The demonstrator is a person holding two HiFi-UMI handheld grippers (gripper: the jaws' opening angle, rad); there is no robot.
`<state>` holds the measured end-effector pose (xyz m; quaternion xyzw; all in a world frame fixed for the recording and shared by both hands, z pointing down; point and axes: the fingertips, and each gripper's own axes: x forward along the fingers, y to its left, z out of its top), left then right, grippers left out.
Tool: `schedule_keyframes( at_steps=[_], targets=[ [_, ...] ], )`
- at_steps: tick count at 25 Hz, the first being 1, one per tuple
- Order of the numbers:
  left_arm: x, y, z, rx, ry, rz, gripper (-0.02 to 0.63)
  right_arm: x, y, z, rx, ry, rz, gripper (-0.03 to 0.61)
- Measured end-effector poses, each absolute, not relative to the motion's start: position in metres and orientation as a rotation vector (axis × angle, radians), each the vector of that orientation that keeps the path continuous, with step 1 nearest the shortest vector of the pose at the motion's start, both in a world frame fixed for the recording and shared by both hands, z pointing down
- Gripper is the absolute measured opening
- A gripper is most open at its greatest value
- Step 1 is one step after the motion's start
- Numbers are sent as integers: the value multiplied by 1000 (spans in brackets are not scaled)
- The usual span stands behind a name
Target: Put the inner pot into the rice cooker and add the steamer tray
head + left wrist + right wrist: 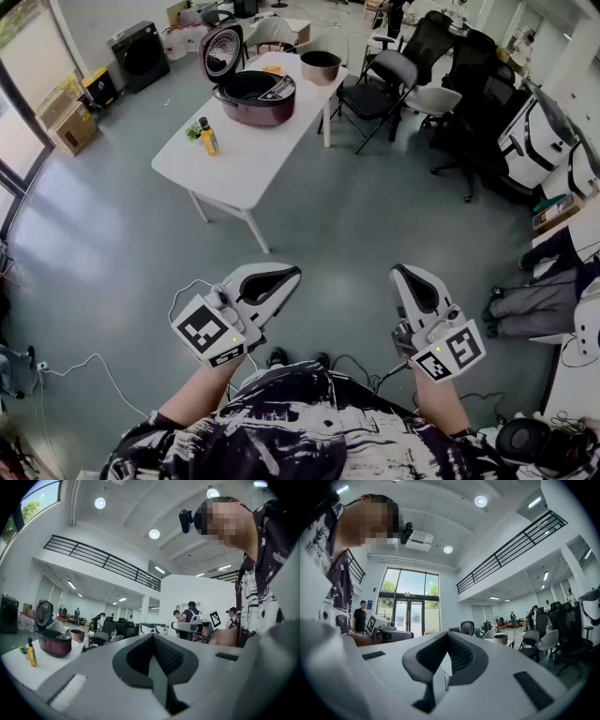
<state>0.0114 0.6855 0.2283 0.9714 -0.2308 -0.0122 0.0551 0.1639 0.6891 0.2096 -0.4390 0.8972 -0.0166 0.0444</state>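
Far ahead on the white table [234, 173] stands the maroon rice cooker [255, 96] with its lid [222, 52] raised. The dark inner pot [321, 66] sits apart from it near the table's far end. I cannot pick out a steamer tray. My left gripper [292, 274] and right gripper [401, 272] are held level near my body, well short of the table, both shut and empty. The left gripper view shows the cooker [54, 642] and pot [77, 635] small at the left. In the right gripper view the pot [500, 639] is distant.
A yellow bottle [208, 136] stands on the table's near half beside a small green plant. Black office chairs [384, 84] crowd the right of the table. Cardboard boxes [70, 122] and a dark appliance [139, 54] line the left wall. Cables [84, 370] trail on the grey floor.
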Motion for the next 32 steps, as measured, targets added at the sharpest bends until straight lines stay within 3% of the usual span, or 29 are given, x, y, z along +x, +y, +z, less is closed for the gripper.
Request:
schedule_keyframes(
  at_steps=[15, 16, 17, 18, 20, 32],
  targets=[
    [11, 678, 226, 2951, -686, -31, 5, 161, 683, 202, -1330, 2708, -10, -3],
    [10, 678, 225, 2950, -686, -32, 5, 162, 680, 198, -1343, 2678, 14, 89],
    [9, 678, 225, 2950, -687, -34, 5, 164, 677, 195, -1370, 2646, 43, 375],
    [9, 678, 225, 2950, -687, -36, 5, 166, 674, 193, -1399, 2617, 70, 489],
    [9, 678, 226, 2949, -689, -38, 5, 167, 672, 192, -1419, 2596, 100, 528],
    [17, 673, 237, 2931, -701, -28, 5, 173, 670, 204, -1396, 2615, 64, 531]
  ],
)
